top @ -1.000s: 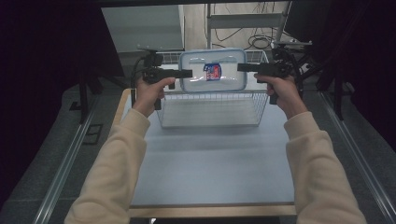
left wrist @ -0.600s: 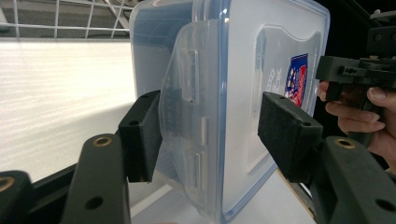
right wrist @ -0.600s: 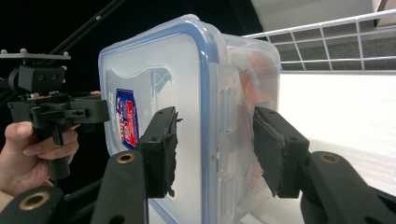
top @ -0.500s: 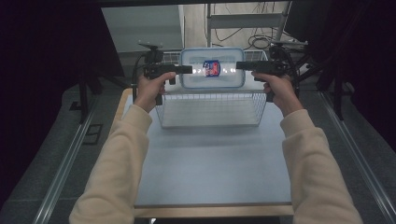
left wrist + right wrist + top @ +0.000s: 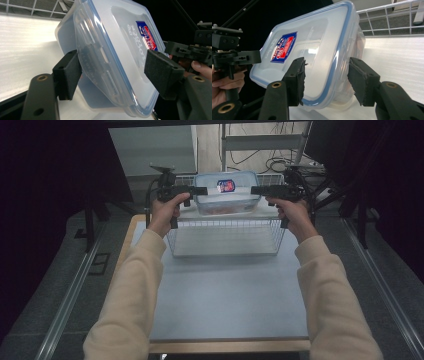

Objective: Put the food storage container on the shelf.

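Note:
A clear plastic container [image 5: 227,195] with a blue-rimmed lid and a red and blue label stands tilted at the far end of a wire basket [image 5: 172,240]. My left gripper [image 5: 202,191] is at its left end and my right gripper [image 5: 255,190] at its right end. In the left gripper view the jaws [image 5: 112,65] have just been opening: one pad [image 5: 67,75] rests against the container [image 5: 110,45], the other stands off the lid. In the right gripper view the jaws [image 5: 327,67] have just eased apart, but both pads still sit on the lid and base of the container [image 5: 319,42].
The basket stands at the far edge of a pale table [image 5: 225,295]. A shelf frame and cables [image 5: 270,150] lie behind it on the floor. Dark curtains close in both sides. The person's sleeves come in from the bottom.
Both hands have carried the container away from the person to the basket's far end. The left hand sank a little, and its jaws now stand wider.

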A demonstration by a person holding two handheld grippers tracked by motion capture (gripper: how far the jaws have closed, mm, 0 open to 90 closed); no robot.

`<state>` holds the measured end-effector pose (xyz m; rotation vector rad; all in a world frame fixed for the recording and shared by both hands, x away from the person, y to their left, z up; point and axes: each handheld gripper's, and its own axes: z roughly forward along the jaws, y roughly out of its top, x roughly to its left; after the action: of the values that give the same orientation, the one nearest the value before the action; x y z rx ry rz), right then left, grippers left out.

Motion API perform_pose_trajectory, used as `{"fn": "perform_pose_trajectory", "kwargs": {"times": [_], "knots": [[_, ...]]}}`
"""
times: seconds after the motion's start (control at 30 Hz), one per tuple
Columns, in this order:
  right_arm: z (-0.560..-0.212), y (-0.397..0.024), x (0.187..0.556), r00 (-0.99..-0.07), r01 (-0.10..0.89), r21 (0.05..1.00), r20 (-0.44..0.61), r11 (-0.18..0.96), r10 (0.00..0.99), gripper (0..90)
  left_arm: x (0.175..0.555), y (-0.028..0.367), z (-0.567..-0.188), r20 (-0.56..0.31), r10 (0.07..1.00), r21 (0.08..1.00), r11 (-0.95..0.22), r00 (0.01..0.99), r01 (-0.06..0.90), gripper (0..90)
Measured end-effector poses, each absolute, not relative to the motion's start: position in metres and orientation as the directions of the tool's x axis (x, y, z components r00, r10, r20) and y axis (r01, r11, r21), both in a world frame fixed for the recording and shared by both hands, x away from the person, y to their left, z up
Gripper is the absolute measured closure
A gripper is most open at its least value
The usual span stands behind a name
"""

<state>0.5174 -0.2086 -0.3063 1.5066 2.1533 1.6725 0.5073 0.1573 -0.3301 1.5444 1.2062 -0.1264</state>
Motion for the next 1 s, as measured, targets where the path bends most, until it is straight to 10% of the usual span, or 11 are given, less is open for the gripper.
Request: {"fn": "perform_pose_trajectory", "kwargs": {"times": [0.53, 1.0], "knots": [[-0.306, -0.21, 0.51, -0.519, 0.608, 0.791, 0.458, -0.065, 0.722, 36.9, 0.513, 0.154, -0.333, -0.635, 0.64, 0.663, 0.162, 0.434, 0.731, 9.5], [-0.3, -0.225, 0.466, -0.617, 0.498, 0.867, 0.338, 0.02, 0.711, 24.7, 0.446, 0.16, -0.308, -0.496, 0.687, 0.781, 0.086, 0.531, 0.618, 9.9]]}}
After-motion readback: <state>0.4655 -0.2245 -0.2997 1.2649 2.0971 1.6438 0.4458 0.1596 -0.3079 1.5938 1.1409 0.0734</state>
